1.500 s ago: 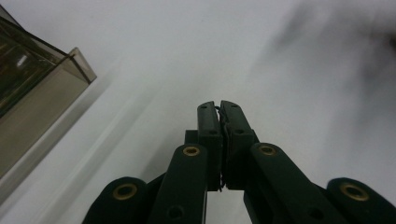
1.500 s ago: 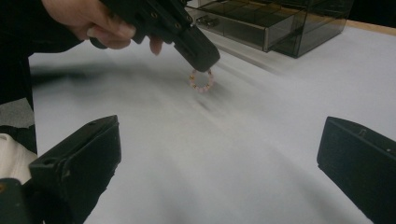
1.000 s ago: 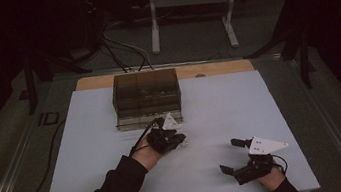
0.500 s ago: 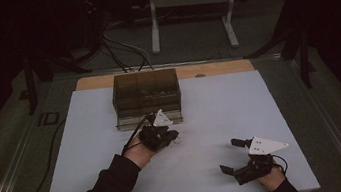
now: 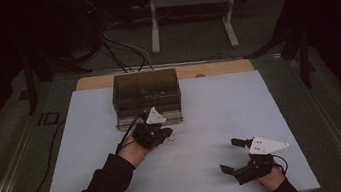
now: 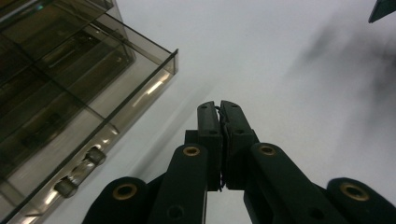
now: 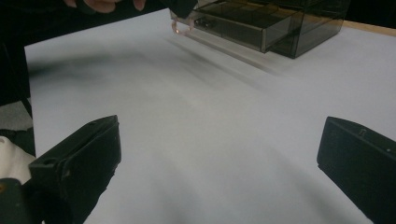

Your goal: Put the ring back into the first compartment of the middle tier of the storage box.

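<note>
Left gripper (image 5: 167, 136) just in front of the smoky, see-through plastic drawer box (image 5: 145, 92), which stands at the far middle of the white table sheet (image 5: 220, 104). Jaws pressed narrow together, with a fine dark strand pinched between the pads in the left gripper view (image 6: 219, 108). In the right gripper view, a small, thin, pale pinkish ring (image 7: 180, 29) dangles from those tips, clear of the sheet and just beside the corner of the box's pulled-out lower drawer (image 7: 233, 29). Right gripper (image 5: 228, 155) well apart near the sheet's near edge, tongs spread wide with nothing between them (image 7: 215, 144). Judged as the carrying step between drawer and sheet; which way the ring is bound cannot be told. To do it well: hold the pinch firm, since so slight a thing could slip with any slackening. Move slowly so the hanging ring does not swing against the drawer's front wall. Lift high enough to clear that wall before crossing it. Open the tongs only once the ring sits low over its landing spot, to stop it bouncing or rolling away. If the light box shifts under a nudge, bring the idle right gripper up to steady its side.
</note>
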Demonstrator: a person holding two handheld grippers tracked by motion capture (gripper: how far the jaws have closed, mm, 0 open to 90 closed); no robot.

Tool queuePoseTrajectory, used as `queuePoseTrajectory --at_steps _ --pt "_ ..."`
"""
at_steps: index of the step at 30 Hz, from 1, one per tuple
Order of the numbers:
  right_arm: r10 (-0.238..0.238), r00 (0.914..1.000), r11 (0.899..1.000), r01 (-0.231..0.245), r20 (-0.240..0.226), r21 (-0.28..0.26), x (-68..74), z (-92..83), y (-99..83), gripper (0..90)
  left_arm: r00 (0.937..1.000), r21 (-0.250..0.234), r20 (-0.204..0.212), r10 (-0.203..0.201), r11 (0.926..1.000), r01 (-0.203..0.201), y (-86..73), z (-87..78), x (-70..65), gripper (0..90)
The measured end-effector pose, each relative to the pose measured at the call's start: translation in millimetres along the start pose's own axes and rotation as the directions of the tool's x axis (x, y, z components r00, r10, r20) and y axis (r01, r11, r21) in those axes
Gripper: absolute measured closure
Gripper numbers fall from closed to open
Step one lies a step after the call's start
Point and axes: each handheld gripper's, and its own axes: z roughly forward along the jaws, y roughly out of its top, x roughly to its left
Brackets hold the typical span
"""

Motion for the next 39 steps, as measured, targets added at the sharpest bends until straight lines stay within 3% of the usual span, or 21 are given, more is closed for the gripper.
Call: queuePoseTrajectory --at_steps 17,39 --pt "-0.004 1.0 1.0 0.004 -0.004 0.004 0.8 1.1 0.1 0.0 0.9985 -0.026 -0.033 -0.043 0.9988 0.042 -4.8 -21.0 22.0 90.0" --pt "0.01 0.9999 1.0 -0.01 -0.013 -0.001 0.7 1.5 0.4 0.0 0.9908 -0.057 -0.092 -0.1 0.9938 0.095 -11.8 -48.1 53.2 90.0"
